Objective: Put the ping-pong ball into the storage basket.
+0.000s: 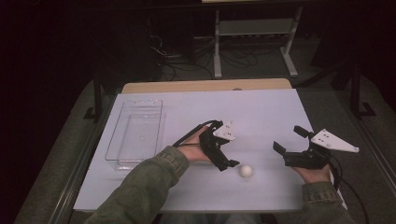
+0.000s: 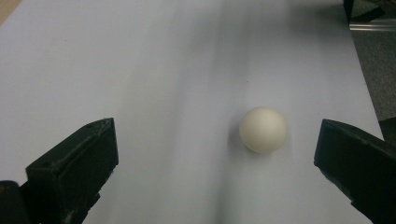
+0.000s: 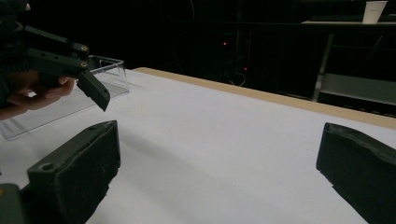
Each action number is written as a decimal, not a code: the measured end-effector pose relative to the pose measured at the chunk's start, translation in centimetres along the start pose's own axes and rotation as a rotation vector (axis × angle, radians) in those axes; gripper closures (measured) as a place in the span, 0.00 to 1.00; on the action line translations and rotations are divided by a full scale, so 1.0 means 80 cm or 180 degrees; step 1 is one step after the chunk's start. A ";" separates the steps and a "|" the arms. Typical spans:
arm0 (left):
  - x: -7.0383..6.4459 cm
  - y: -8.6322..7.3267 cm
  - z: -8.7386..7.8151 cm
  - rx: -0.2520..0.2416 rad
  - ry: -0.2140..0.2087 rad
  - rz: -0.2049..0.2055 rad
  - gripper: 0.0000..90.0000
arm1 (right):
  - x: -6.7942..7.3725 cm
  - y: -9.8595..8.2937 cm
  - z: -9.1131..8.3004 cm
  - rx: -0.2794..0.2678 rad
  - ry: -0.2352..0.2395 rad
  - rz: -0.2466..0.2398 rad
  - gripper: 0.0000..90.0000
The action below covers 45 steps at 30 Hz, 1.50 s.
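Observation:
A small white ball (image 1: 246, 171) lies on the white tabletop (image 1: 261, 112), near its front edge. My left gripper (image 1: 229, 162) is open and angled down just left of the ball. In the left gripper view the ball (image 2: 263, 129) rests on the table ahead of the wide-apart jaws, nearer the right one, and touches neither. My right gripper (image 1: 290, 140) hovers open to the right of the ball with nothing between its fingers. The right gripper view looks across bare tabletop (image 3: 224, 135) and takes in the left gripper (image 3: 88, 86) and the hand that holds it.
An empty clear plastic tray (image 1: 135, 133) lies on the left part of the table, also visible in the right gripper view as the tray (image 3: 109, 70). Beyond the table's wooden back edge (image 1: 205, 86) are a metal stand (image 1: 254, 37) and floor cables. A paper cup (image 3: 375, 11) stands on a far shelf.

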<state>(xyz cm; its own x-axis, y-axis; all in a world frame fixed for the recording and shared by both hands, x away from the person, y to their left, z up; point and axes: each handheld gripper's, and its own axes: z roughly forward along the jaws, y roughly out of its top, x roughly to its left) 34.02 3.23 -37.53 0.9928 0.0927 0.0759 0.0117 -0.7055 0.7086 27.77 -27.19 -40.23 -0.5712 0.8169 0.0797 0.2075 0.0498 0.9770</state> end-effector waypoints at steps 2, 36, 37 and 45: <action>-0.002 -0.001 0.003 0.0051 -0.0001 0.0031 0.00 | 0.000 0.000 0.000 0.0000 0.0003 -0.0003 0.00; -0.023 0.000 0.061 0.0392 -0.0396 0.0203 0.00 | 0.000 -0.001 0.001 0.0009 0.0002 0.0020 0.00; -0.023 0.000 0.061 0.0392 -0.0396 0.0203 0.00 | 0.000 -0.001 0.001 0.0009 0.0002 0.0020 0.00; -0.026 -0.001 0.069 0.0493 -0.0435 0.0210 0.00 | -0.001 -0.001 0.001 0.0011 0.0008 0.0028 0.00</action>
<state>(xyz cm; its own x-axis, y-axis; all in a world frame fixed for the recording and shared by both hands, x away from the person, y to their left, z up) 32.57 -0.75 -41.62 0.9988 -0.0458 0.0152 -0.0460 -0.8074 0.5882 27.87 -27.19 -40.37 -0.5713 0.8160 0.0886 0.2152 0.0447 0.9756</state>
